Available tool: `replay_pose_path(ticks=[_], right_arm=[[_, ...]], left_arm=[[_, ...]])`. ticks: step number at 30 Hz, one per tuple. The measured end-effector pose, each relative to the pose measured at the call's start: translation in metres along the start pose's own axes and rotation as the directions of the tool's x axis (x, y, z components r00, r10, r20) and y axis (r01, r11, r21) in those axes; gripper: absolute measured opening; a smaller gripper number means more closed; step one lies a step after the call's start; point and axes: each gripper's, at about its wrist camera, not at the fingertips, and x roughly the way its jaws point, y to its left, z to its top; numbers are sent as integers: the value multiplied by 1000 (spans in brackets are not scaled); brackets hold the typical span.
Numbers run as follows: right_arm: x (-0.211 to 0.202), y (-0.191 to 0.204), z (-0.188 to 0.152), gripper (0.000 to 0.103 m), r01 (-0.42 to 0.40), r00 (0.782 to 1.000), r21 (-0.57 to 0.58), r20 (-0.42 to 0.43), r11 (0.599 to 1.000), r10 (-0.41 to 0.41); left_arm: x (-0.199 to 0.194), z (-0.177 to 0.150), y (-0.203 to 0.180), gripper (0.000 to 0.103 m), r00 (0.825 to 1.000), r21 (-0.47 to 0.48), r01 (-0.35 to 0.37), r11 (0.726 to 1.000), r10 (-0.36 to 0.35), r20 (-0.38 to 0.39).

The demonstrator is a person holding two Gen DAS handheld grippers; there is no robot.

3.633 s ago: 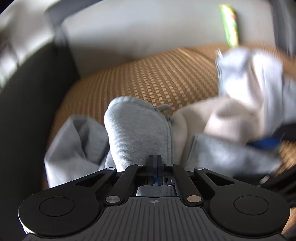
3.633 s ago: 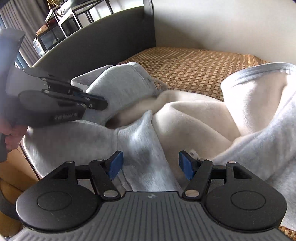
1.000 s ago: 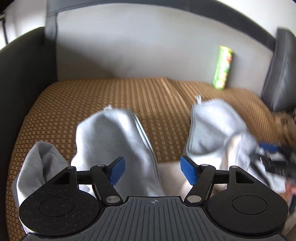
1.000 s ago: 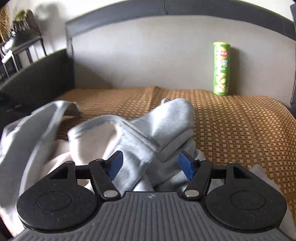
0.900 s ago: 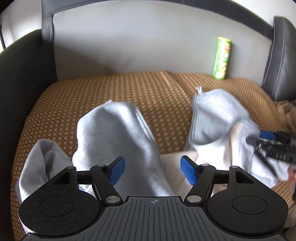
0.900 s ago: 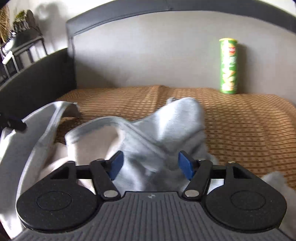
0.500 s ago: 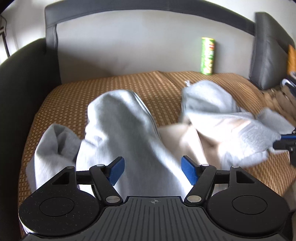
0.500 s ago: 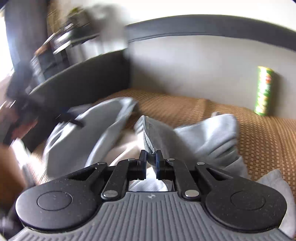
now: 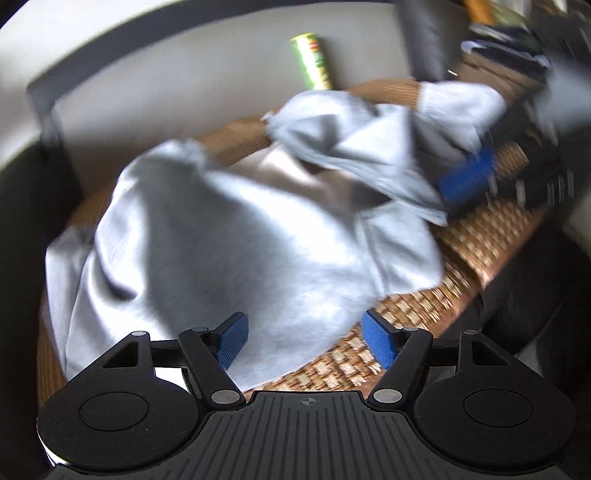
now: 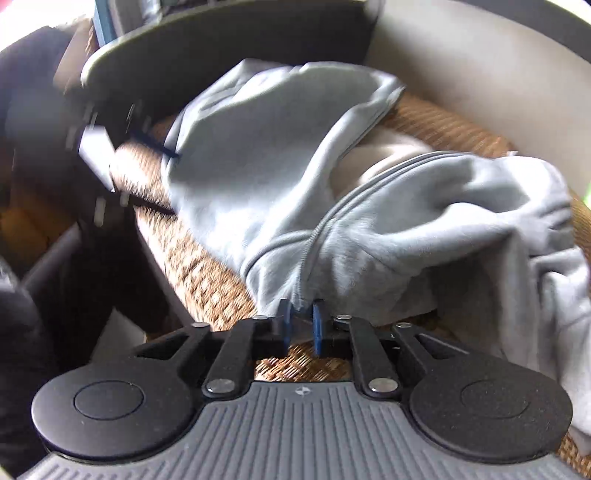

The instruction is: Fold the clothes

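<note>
A light grey hoodie with a cream fleece lining lies crumpled on the brown woven sofa seat. In the left wrist view my left gripper is open, its blue pads just above the hoodie's near hem, holding nothing. The right gripper shows blurred at the far right, pinching the hoodie's front edge. In the right wrist view my right gripper is shut on the zipper edge of the hoodie near the seat's front. The left gripper appears blurred at the far left.
A green crisps can stands against the pale sofa back. A dark armrest bounds the seat at one end, a dark cushion and piled items at the other. The seat's front edge drops to the floor.
My left gripper, earlier shut on the hoodie, opened and has now swung right and lower over the hem. My right gripper closed on the zipper edge half a second ago and pulled it toward the seat's front.
</note>
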Motion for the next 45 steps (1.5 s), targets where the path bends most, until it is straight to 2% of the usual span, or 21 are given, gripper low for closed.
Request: replay_pose_path(ticks=[2, 4, 6, 8, 10, 14, 17, 19, 22, 24, 27, 29, 30, 31, 32, 33, 36, 37, 39, 42, 45], right_arm=[[-9, -4, -3, 40, 65, 998, -29, 23, 997, -65], [-18, -8, -6, 41, 131, 991, -56, 47, 990, -129], [-27, -12, -9, 50, 197, 979, -81, 74, 977, -191], [-36, -16, -12, 66, 262, 962, -104, 101, 959, -252], [-23, -14, -14, 67, 301, 953, -206, 109, 931, -284], [4, -10, -19, 79, 366, 930, -407, 131, 837, -343], [24, -8, -23, 82, 401, 911, -545, 156, 736, -381], [38, -6, -26, 82, 418, 898, -628, 176, 657, -404], [53, -11, -26, 87, 400, 904, -680, 185, 614, -385], [63, -16, -25, 87, 387, 909, -699, 180, 601, -377], [71, -24, -16, 86, 404, 905, -668, 193, 625, -379], [70, -27, -9, 86, 437, 895, -622, 230, 650, -381], [67, -32, -5, 82, 420, 906, -578, 215, 700, -366], [63, -37, 0, 72, 397, 917, -529, 197, 750, -346], [60, -41, 4, 35, 372, 928, -477, 180, 796, -326], [57, -46, 8, 10, 346, 938, -422, 165, 838, -304], [47, -61, 21, 9, 256, 965, -244, 129, 935, -230], [44, -65, 26, 8, 223, 972, -181, 121, 958, -204], [14, -79, 34, 8, 185, 969, -24, 171, 982, -178], [-37, -96, 49, 8, 144, 939, 150, 292, 978, -183], [-89, -111, 66, 8, 93, 882, 293, 418, 952, -215]], left_arm=[[3, -5, -16, 80, 1000, 64, -15, 998, 14, 8], [7, -11, -32, 80, 999, 128, -29, 991, 27, 18], [11, -15, -46, 80, 999, 187, -45, 981, 41, 25], [18, -17, -55, 80, 998, 227, -61, 972, 57, 24], [25, -18, -64, 81, 997, 267, -77, 961, 73, 23], [43, -15, -70, 82, 994, 285, -110, 952, 111, 12], [52, -16, -68, 83, 992, 286, -121, 950, 125, 6], [56, -17, -63, 91, 992, 262, -127, 957, 127, 16], [61, -16, -53, 90, 995, 203, -103, 974, 100, 23], [63, -13, -45, 78, 996, 152, -81, 985, 77, 33], [66, -6, -35, 61, 996, 95, -75, 993, 71, 46], [68, -4, -30, 38, 996, 76, -81, 994, 77, 51], [70, -3, -28, 14, 995, 66, -84, 994, 80, 54], [68, -1, -24, 6, 995, 45, -85, 995, 82, 63], [63, 1, -18, 5, 994, 6, -81, 997, 80, 80], [58, 2, -12, 4, 992, -34, -77, 996, 80, 98], [26, 12, 11, 3, 972, -152, -100, 983, 129, 194], [13, 17, 20, 3, 962, -189, -109, 976, 152, 228], [-16, 29, 40, 3, 934, -259, -127, 957, 203, 293], [-58, 48, 66, 4, 885, -345, -133, 929, 268, 381], [-97, 69, 86, 4, 829, -401, -122, 908, 316, 462]])
